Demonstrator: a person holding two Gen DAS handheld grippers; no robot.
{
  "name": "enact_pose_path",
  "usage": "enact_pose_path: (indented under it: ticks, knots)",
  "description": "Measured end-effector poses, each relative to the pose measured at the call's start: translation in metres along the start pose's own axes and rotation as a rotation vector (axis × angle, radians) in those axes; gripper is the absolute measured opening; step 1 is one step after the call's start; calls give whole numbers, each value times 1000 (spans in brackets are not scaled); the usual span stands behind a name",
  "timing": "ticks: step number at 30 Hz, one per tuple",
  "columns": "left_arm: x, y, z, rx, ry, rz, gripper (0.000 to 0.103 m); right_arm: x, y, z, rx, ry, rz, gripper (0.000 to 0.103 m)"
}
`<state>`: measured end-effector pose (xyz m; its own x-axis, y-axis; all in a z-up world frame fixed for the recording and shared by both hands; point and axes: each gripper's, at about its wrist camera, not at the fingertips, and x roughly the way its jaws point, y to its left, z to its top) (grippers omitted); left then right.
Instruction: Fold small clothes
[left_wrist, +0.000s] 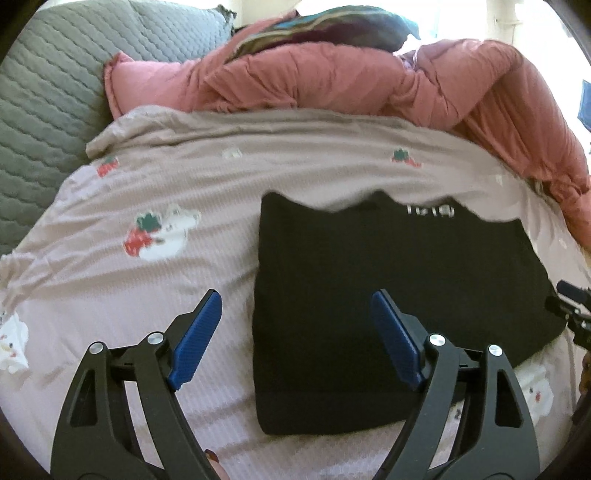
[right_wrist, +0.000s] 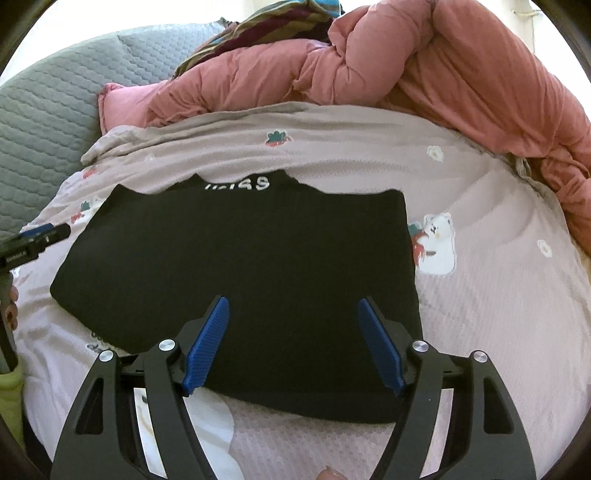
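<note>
A black garment (left_wrist: 388, 295) lies folded flat on the pale pink bedsheet (left_wrist: 147, 295), with white lettering near its far edge. In the left wrist view my left gripper (left_wrist: 297, 306) is open over the garment's left edge, its blue pads (left_wrist: 195, 339) holding nothing. In the right wrist view the same black garment (right_wrist: 240, 258) fills the middle. My right gripper (right_wrist: 293, 314) hangs open above its near edge, with nothing between the pads. The tip of the left gripper (right_wrist: 44, 236) shows at that view's left border.
A bunched salmon-pink duvet (left_wrist: 351, 81) lies along the far side of the bed, with a striped cloth (left_wrist: 325, 26) on top. A grey quilted cushion (left_wrist: 48, 92) stands at the far left. The sheet (right_wrist: 498, 295) carries bear and strawberry prints.
</note>
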<state>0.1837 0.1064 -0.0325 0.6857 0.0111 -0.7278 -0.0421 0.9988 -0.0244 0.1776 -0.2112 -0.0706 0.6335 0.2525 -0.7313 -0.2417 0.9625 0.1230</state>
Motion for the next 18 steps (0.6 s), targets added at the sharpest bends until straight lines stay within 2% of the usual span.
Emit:
enact_pose_path:
  ticks: [5, 6, 12, 18]
  knots:
    - [20, 1, -18, -1, 88, 14, 76, 16, -11, -13, 20, 95, -47, 72]
    - [21, 2, -20, -5, 89, 11, 76, 18, -14, -16, 26, 100, -47, 75]
    - [17, 1, -25, -5, 80, 24, 76, 15, -19, -21, 47, 101, -38, 78]
    - [8, 4, -29, -10, 74, 27, 76, -1, -16, -20, 48, 61, -10, 78]
